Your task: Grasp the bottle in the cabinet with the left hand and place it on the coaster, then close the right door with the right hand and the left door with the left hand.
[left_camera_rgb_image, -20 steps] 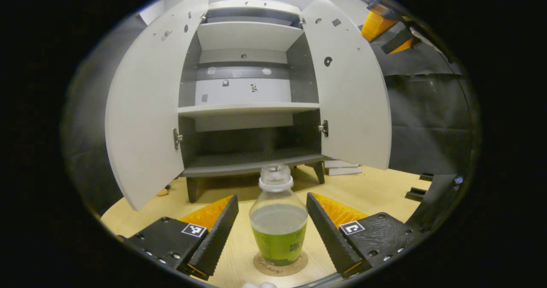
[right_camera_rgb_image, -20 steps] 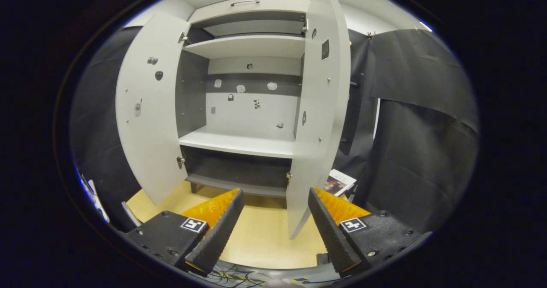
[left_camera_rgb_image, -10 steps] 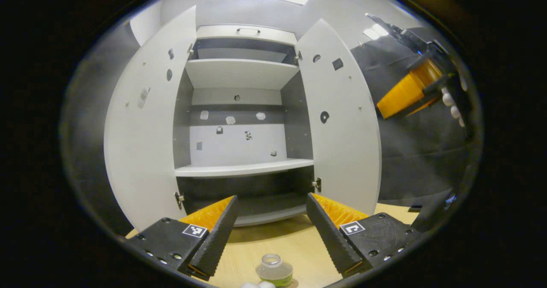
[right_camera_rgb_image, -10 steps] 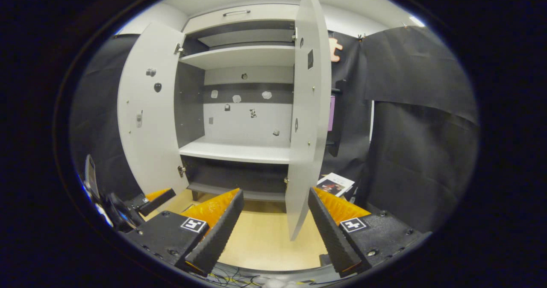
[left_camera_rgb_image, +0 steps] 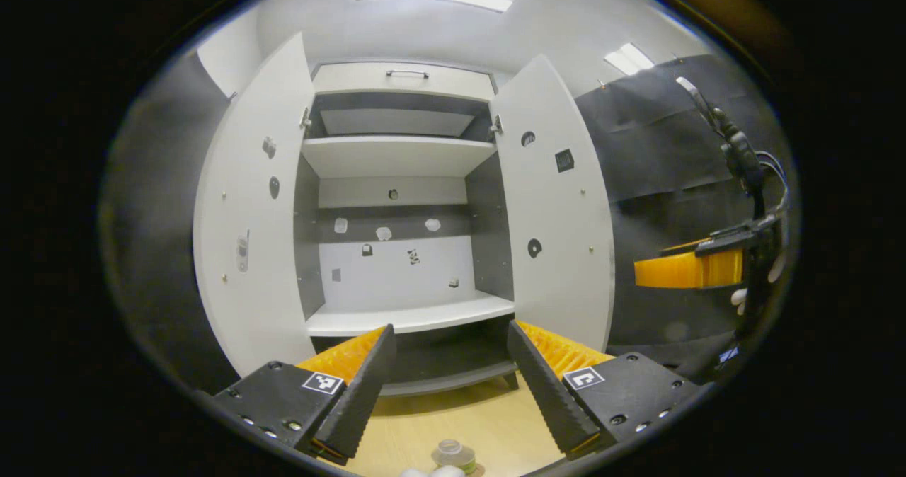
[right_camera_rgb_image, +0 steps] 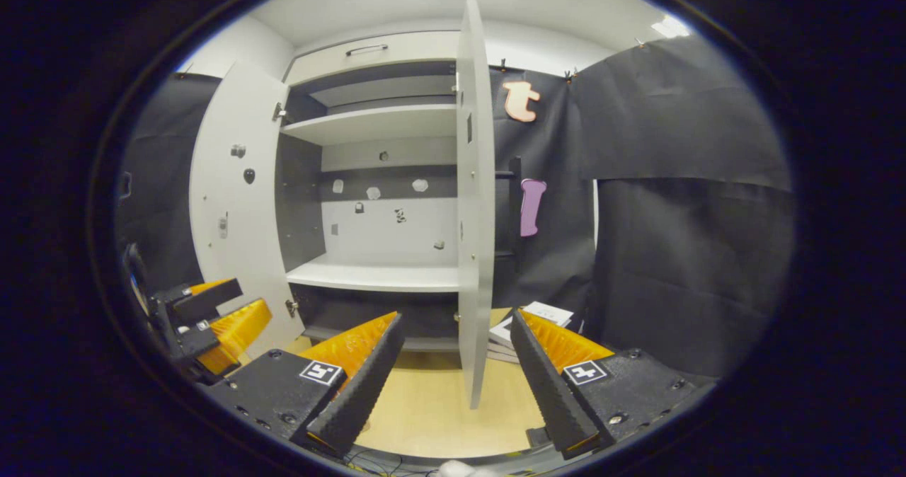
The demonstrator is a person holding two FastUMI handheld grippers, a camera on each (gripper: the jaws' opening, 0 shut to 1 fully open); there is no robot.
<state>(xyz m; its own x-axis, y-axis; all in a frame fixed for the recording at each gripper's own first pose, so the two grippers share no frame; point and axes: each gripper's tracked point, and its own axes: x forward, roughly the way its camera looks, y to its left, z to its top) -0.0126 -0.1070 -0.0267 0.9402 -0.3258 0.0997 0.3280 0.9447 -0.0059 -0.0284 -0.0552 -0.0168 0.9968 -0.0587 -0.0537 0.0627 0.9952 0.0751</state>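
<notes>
Now that you have let go of the bottle (left_camera_rgb_image: 453, 454) and pulled your left tongs (left_camera_rgb_image: 448, 385) up and back, it stands low between them on the coaster, which barely shows. Both left tongs and right tongs (right_camera_rgb_image: 456, 378) are spread wide and hold nothing. So the bottle part looks done. Your right tongs have swung out beside the right door (right_camera_rgb_image: 473, 201), edge-on ahead of them. The left door (left_camera_rgb_image: 244, 215) hangs open too. The counter (left_camera_rgb_image: 453, 420) is pale wood; black cloth hangs behind.
</notes>
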